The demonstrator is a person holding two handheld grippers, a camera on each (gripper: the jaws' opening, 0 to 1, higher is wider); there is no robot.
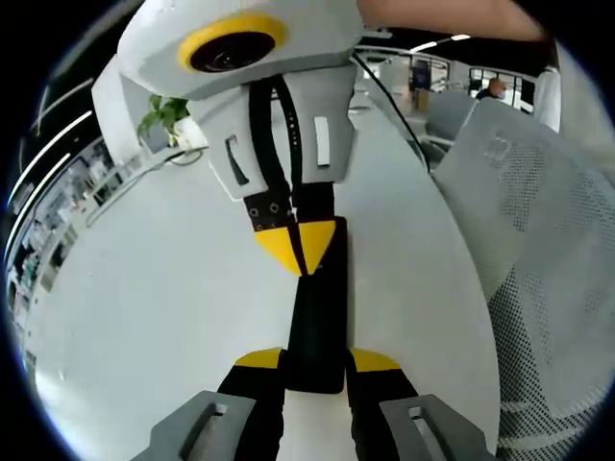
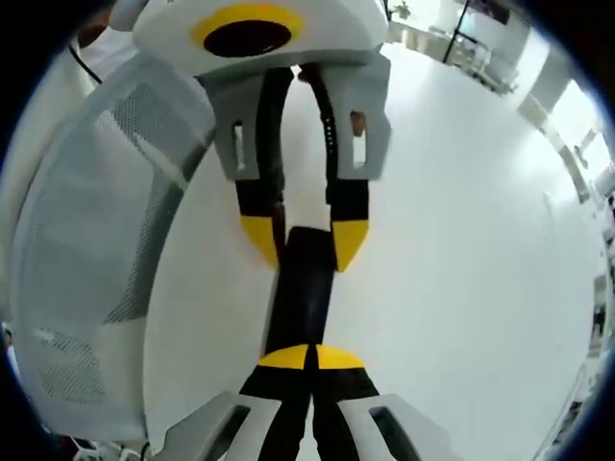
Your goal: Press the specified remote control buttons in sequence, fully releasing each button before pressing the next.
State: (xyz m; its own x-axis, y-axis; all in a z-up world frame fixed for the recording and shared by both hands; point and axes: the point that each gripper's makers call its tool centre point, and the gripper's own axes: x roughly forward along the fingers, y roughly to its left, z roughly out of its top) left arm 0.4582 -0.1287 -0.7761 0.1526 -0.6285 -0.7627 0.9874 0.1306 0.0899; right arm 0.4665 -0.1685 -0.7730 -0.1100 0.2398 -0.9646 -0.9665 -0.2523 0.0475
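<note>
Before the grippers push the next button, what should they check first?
1. Remote control flat on the white table: ok.
2. Left gripper clamps the remote's near end, a jaw on each side: ok.
3. Right gripper shut, tips together over the remote: ok.
4. Last button fully released: cannot tell; tips hide the contact.
5. Which button lies under the tips: cannot tell; the remote looks plain black.
6. Mesh chair clear of the remote: ok.

Remote control [image 1: 317, 317] buttons too dark to discern.
</note>
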